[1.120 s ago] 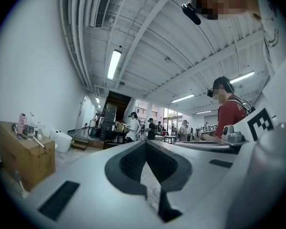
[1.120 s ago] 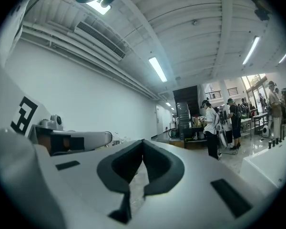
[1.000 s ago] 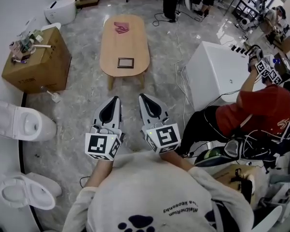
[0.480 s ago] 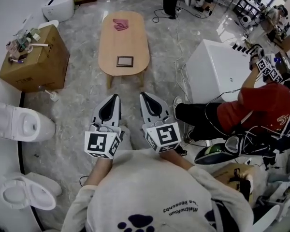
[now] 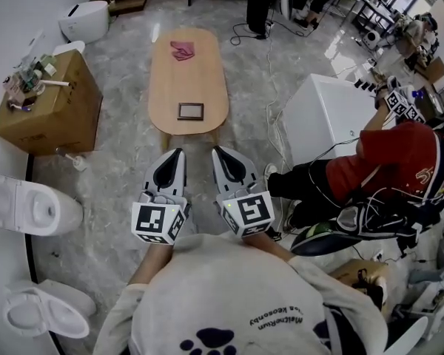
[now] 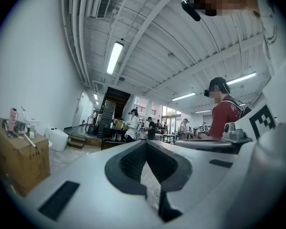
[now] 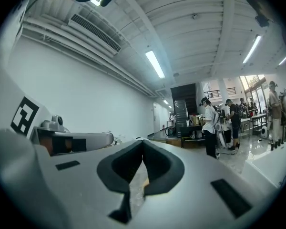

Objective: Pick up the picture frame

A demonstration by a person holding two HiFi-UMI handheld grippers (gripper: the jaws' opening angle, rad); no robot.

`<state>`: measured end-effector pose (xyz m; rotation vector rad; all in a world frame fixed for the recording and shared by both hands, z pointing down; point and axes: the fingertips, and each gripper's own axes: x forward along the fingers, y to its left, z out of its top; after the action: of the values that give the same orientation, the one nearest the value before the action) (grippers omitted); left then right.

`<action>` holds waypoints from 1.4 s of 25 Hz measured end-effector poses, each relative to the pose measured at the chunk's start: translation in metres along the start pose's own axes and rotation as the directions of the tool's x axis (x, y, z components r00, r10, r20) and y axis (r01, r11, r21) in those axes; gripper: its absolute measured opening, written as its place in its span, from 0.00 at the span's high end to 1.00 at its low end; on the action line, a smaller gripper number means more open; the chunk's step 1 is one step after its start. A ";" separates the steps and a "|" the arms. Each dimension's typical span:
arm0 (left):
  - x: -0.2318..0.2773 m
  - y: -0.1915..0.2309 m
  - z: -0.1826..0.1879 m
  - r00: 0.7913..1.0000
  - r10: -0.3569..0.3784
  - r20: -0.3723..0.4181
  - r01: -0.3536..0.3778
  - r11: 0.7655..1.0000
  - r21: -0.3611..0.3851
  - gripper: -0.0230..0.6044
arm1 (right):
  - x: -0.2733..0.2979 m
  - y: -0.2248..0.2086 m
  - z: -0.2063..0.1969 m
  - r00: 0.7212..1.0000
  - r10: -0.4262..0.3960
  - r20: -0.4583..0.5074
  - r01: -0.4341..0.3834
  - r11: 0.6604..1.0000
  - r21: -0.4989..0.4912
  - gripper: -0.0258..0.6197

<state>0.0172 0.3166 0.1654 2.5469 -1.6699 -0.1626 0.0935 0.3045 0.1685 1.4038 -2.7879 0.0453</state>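
A small dark picture frame [image 5: 191, 111] lies flat near the close end of an oval wooden table [image 5: 207, 69] in the head view. My left gripper [image 5: 180, 151] and right gripper [image 5: 217, 150] are held side by side, level, short of the table's near edge. Both are shut with nothing between the jaws. In the left gripper view the jaws [image 6: 145, 143] meet at the tip; the right gripper view shows the same [image 7: 142, 141]. The frame is hidden in both gripper views.
A pink cloth [image 5: 182, 49] lies at the table's far end. A cardboard box [image 5: 48, 109] with clutter stands to the left, toilets [image 5: 29, 205] by the left wall. A white cabinet [image 5: 329, 117] and a person in red [image 5: 399, 176] sit on the right.
Both grippers and the person holding them have come closer to the table; its near end and the frame now sit nearer the gripper tips. Both stay shut.
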 end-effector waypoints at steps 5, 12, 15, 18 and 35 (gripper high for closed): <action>0.039 0.036 0.006 1.000 -0.027 -0.011 0.027 1.000 0.009 0.95 | 0.051 -0.013 0.004 1.000 -0.015 0.003 0.015 1.000 0.009 0.95; 0.095 0.084 0.009 0.997 -0.076 -0.030 0.076 0.997 -0.001 0.95 | 0.112 -0.039 0.006 0.997 -0.072 -0.003 0.072 0.997 0.014 0.95; 0.121 0.101 0.008 0.994 -0.105 -0.035 0.105 0.994 -0.001 0.95 | 0.138 -0.050 0.003 0.995 -0.095 -0.009 0.095 0.995 0.017 0.95; 0.145 0.115 0.007 0.990 -0.133 -0.046 0.133 0.991 0.002 0.95 | 0.162 -0.060 0.000 0.994 -0.112 -0.013 0.112 0.993 0.026 0.95; 0.156 0.151 -0.003 0.982 -0.176 -0.065 0.175 0.984 -0.023 0.95 | 0.195 -0.051 -0.008 0.989 -0.145 -0.040 0.146 0.989 0.017 0.95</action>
<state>-0.0573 0.1138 0.1830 2.6538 -1.4145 -0.1026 0.0187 0.1180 0.1831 1.5891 -2.6536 0.0969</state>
